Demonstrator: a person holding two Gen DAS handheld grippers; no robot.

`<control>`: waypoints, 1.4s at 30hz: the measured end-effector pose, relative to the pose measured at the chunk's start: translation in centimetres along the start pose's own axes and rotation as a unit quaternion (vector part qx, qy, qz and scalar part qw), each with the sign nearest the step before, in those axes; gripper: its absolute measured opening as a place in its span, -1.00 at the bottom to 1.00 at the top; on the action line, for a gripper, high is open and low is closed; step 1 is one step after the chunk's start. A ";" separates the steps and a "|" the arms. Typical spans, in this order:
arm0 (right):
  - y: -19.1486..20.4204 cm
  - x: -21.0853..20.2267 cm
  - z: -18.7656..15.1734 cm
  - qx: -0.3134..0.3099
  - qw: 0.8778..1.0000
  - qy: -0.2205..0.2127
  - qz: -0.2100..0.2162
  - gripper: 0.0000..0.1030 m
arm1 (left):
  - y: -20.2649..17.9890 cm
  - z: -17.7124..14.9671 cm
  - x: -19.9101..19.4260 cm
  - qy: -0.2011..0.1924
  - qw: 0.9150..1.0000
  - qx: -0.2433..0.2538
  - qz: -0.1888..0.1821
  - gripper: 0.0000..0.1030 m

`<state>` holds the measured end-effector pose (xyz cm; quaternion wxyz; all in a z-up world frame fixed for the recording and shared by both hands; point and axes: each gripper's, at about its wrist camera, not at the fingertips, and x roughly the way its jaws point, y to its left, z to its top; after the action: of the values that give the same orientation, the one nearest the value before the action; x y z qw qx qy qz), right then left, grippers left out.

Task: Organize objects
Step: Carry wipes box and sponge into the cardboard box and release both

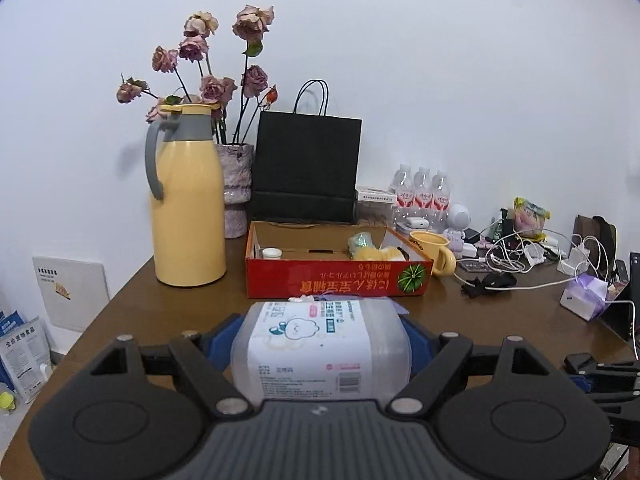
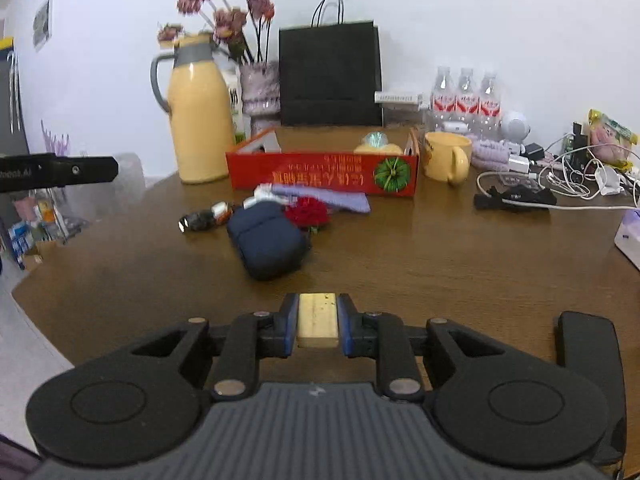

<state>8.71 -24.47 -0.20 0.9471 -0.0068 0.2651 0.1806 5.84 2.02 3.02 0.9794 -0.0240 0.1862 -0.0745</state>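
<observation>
My left gripper (image 1: 320,344) is shut on a clear plastic tub of wipes with a white label (image 1: 320,348), held above the table in front of the red cardboard box (image 1: 340,276). My right gripper (image 2: 318,322) is shut on a pale wooden block (image 2: 317,320) low over the table's near part. The red box (image 2: 320,176) holds a few small items. In front of it lie a navy case (image 2: 266,240), a red flower-like thing (image 2: 308,212), a purple cloth (image 2: 324,200) and a small dark bottle (image 2: 204,218).
A yellow thermos jug (image 1: 186,204), a vase of dried roses (image 1: 236,188), a black paper bag (image 1: 306,168), water bottles (image 1: 422,192), a yellow mug (image 1: 432,252) and tangled cables (image 1: 520,256) stand along the back. The table's left edge (image 1: 80,328) drops to the floor.
</observation>
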 end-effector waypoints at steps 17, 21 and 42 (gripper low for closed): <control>-9.1 24.0 23.0 0.107 0.993 -0.019 0.042 -0.58 | 0.6 16.4 32.6 0.096 0.995 0.005 -0.036 0.58; -11.0 34.1 26.5 0.076 0.995 0.030 -0.061 -0.57 | 0.3 17.0 42.3 0.113 0.993 0.014 0.039 0.58; -9.7 29.0 26.3 0.009 0.998 0.007 -0.056 0.61 | 1.2 19.3 35.8 0.122 0.992 0.029 0.021 0.78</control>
<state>48.24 -20.86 6.99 0.9538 -0.0147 0.2726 0.1254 46.03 -1.92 7.96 0.9508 0.0175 0.3030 -0.0619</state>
